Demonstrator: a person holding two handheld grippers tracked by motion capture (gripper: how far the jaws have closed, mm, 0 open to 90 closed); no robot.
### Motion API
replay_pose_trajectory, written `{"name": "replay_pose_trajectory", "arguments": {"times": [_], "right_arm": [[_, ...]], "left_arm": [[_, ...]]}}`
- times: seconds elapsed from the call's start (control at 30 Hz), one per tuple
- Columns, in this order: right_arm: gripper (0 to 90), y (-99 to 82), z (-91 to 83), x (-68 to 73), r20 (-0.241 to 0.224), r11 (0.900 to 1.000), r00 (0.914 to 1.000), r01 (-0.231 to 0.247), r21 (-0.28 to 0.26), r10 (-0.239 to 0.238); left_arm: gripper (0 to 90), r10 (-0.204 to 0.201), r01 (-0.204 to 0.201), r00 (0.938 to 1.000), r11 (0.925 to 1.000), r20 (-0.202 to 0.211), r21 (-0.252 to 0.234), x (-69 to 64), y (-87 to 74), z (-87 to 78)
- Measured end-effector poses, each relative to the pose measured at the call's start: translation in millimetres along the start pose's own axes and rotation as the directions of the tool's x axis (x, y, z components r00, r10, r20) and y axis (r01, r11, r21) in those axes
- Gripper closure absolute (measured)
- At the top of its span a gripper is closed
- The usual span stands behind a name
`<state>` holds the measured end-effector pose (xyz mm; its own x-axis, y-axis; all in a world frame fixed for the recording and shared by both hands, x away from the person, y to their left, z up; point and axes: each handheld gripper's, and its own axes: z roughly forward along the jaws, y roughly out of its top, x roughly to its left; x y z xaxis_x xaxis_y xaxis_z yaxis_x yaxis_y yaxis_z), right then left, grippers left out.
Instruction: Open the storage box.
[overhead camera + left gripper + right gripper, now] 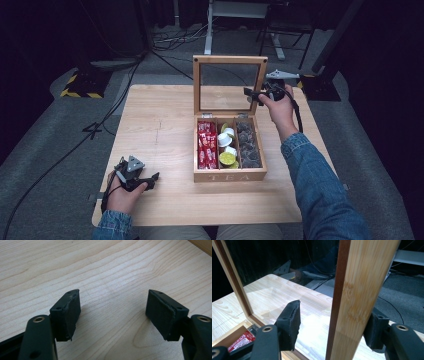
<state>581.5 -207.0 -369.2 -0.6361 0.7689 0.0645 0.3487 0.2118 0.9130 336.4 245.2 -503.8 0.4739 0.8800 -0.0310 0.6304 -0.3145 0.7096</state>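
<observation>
Surface: a pale wooden table (160,130), square-cornered, standing on grey carpet in a dim room; cables trail across the floor behind it, and a yellow-and-black striped base (82,86) sits off the far left corner.

Contents: a wooden tea box (229,175) right of centre, its front close to the near edge. Three compartments: red sachets (206,144) on the left, small white and green pods (227,145) in the middle, dark pods (248,145) on the right. Its glass-paned lid (230,61) stands upright at the back.

Free room: the whole left half of the table is bare wood; a narrow strip runs right of the box.

Left gripper (113,312): resting near the front left corner, well apart from the box, jaws spread, holding nothing, over bare wood.

Right gripper (334,322): raised at the lid's right upright, jaws straddling the frame's wooden side; the right pad is hidden behind the wood and the left pad stands clear of it, so no clamp is visible.
</observation>
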Motion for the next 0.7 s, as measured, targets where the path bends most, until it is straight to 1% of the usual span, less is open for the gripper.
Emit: {"name": "replay_pose_trajectory", "arguments": {"times": [0.17,0.23,0.43,0.6,0.7], "right_arm": [[39.6,-2.9,3.7,-1.3,0.009,0.9999,0.9999,-0.007,0.009,0.007],[39.5,-4.8,5.7,-2.1,0.017,0.9996,0.9998,-0.010,0.026,0.010],[38.8,-8.9,9.9,-3.8,0.033,0.9990,0.9994,-0.015,0.042,0.014],[35.2,-12.3,14.2,-5.6,0.036,0.9971,0.9984,-0.046,0.061,0.044],[35.1,-14.1,15.7,-7.6,0.039,0.9957,0.9976,-0.059,0.072,0.057]], "left_arm": [[27.1,0.006,-0.006,1.0000,1.0000,0.001,0.004,-0.5,0.2,0.3],[27.0,0.005,-0.005,1.0000,1.0000,0.002,0.003,-0.6,0.2,0.3],[26.8,0.009,-0.009,1.0000,0.9999,0.003,0.007,-0.4,0.2,0.2],[26.7,0.011,-0.011,0.9999,0.9999,0.002,0.007,-0.5,0.3,0.3],[26.7,0.010,-0.010,1.0000,0.9999,0.002,0.008,-0.5,0.4,0.1]]}}
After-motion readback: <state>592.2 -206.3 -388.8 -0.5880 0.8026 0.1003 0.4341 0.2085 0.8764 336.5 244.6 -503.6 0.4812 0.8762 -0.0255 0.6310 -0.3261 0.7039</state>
